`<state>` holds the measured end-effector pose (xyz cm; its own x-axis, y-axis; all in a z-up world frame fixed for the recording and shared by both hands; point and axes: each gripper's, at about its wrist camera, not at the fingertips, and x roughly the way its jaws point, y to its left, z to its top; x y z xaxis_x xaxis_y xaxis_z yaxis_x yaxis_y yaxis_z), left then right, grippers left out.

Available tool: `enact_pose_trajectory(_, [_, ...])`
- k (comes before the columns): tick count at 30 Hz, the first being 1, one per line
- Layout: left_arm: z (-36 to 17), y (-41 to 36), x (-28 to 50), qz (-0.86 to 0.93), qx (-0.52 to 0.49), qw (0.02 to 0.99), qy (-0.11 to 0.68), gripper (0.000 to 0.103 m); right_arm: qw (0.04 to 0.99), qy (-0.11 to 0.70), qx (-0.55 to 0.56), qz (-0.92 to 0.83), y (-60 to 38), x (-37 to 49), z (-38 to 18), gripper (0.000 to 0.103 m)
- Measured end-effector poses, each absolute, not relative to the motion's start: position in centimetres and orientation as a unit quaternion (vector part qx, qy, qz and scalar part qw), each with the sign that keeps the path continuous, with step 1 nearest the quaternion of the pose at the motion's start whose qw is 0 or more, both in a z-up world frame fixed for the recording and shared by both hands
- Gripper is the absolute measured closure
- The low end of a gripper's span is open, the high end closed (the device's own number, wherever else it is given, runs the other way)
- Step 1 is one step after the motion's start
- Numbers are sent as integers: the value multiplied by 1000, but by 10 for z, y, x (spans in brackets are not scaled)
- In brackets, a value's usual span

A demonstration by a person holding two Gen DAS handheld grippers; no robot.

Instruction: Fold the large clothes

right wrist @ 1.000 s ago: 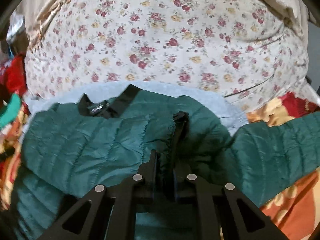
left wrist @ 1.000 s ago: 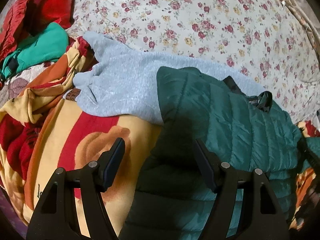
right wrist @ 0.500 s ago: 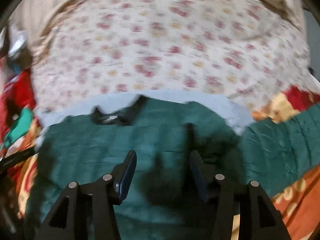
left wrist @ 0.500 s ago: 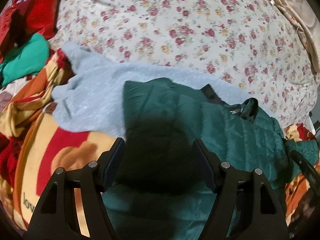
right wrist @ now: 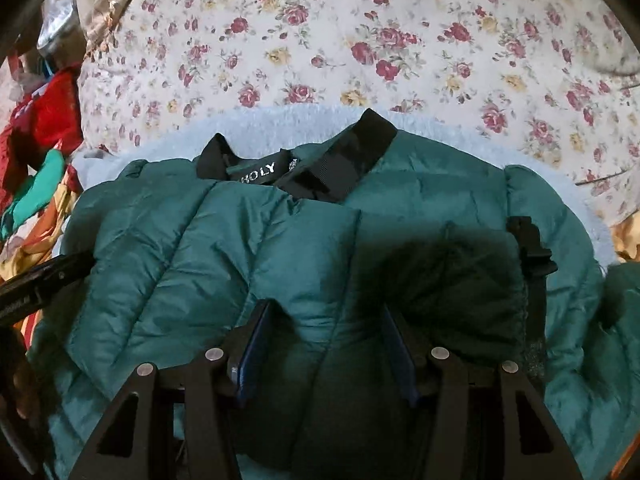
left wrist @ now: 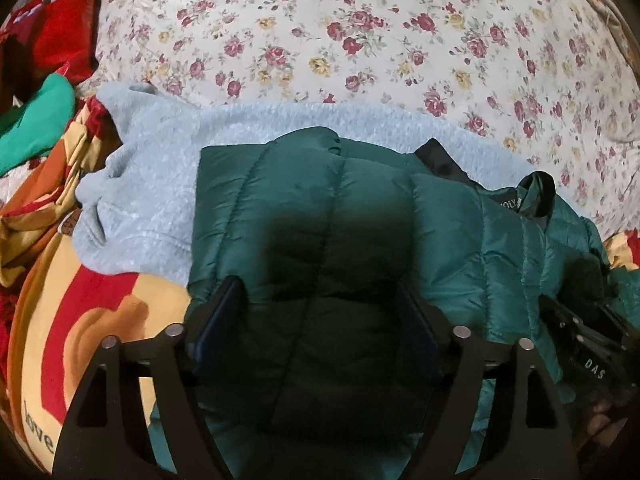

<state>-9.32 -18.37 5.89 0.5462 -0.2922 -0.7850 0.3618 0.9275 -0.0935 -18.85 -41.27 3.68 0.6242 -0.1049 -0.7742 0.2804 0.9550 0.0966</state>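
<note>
A dark green puffer jacket lies face down on a pale grey fleece garment on the bed. Its black collar with a label points away from me. My left gripper hangs low over the jacket's left part. Its jaws are opening, wide apart, with the quilted fabric below them and nothing pinched. My right gripper is open over the jacket near its right shoulder. A puff of fabric bulges up between its fingers. The right gripper's body shows at the left view's right edge.
A floral sheet covers the bed behind the clothes. A yellow and red blanket lies at the left under the fleece. Red and bright green clothes are heaped at the far left. A green sleeve trails off right.
The left gripper slid right from the blanket onto the jacket, dropped closer and widened. The right gripper let go of the jacket fold it pinched, opened and sank toward the fabric.
</note>
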Motion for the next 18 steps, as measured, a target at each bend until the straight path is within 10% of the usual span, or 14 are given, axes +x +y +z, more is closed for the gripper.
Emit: enact_pose_trajectory(18, [42, -196, -96, -204, 61, 876, 434, 1, 885, 433, 129, -110, -424, -241, 34, 50])
